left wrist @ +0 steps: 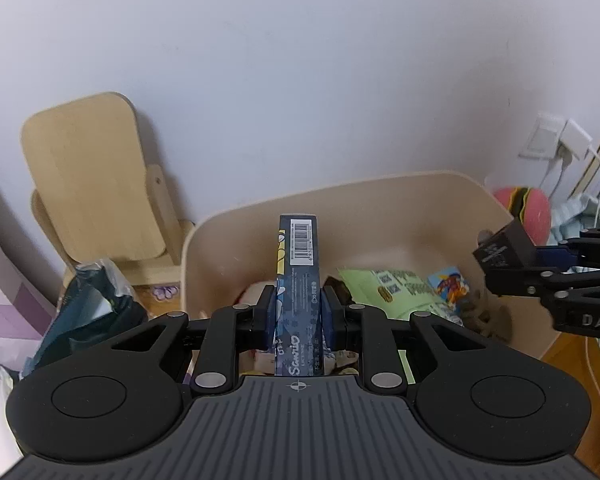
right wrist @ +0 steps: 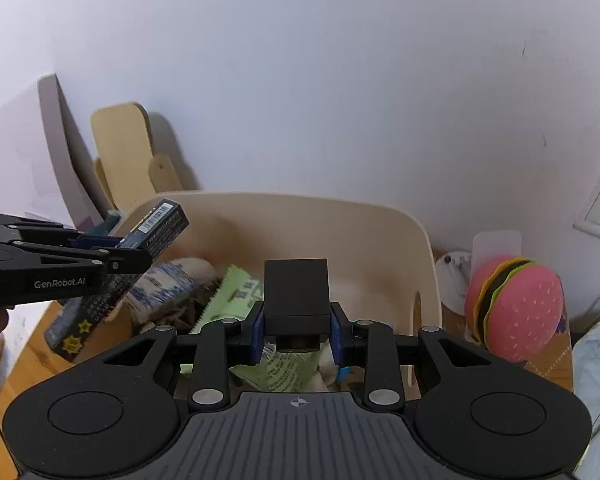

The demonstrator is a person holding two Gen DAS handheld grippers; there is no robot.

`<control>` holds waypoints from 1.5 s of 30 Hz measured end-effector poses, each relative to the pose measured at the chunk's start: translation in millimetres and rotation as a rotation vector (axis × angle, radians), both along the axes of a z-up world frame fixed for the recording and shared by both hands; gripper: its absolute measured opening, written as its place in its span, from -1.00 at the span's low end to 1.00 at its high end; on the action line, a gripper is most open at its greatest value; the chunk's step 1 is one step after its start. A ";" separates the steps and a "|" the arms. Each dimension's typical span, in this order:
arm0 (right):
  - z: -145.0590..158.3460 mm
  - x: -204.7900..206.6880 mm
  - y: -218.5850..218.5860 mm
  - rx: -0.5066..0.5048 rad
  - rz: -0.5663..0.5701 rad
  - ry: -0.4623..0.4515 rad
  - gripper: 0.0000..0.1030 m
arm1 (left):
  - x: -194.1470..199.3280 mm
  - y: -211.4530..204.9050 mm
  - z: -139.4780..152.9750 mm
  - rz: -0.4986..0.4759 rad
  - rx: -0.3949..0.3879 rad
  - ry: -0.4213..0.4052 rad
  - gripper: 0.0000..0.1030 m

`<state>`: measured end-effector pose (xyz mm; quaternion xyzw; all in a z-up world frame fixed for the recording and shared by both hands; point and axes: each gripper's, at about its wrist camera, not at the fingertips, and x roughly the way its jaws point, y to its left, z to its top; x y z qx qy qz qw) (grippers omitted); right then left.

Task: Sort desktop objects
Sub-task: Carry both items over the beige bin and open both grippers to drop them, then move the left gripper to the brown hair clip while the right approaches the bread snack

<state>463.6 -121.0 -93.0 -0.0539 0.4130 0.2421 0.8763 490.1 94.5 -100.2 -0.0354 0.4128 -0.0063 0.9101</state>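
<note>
My left gripper is shut on a dark blue Sanrio box with a barcode, held upright over the beige storage bin. The same box shows in the right wrist view, tilted at the bin's left rim. My right gripper is shut on a small black box above the beige bin; the black box shows in the left wrist view over the bin's right side. Inside the bin lie a green packet, a small colourful card and a blue-white pouch.
A wooden board leans on the wall left of the bin. A dark plastic bag lies at the left. A pink burger-shaped toy sits right of the bin, beside light blue cloth. A wall socket with charger is at the right.
</note>
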 end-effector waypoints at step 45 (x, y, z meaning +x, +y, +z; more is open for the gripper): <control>-93.3 -102.6 -7.3 -0.042 -0.194 0.209 0.80 | -214.4 -25.4 -65.5 0.379 -0.293 0.281 0.32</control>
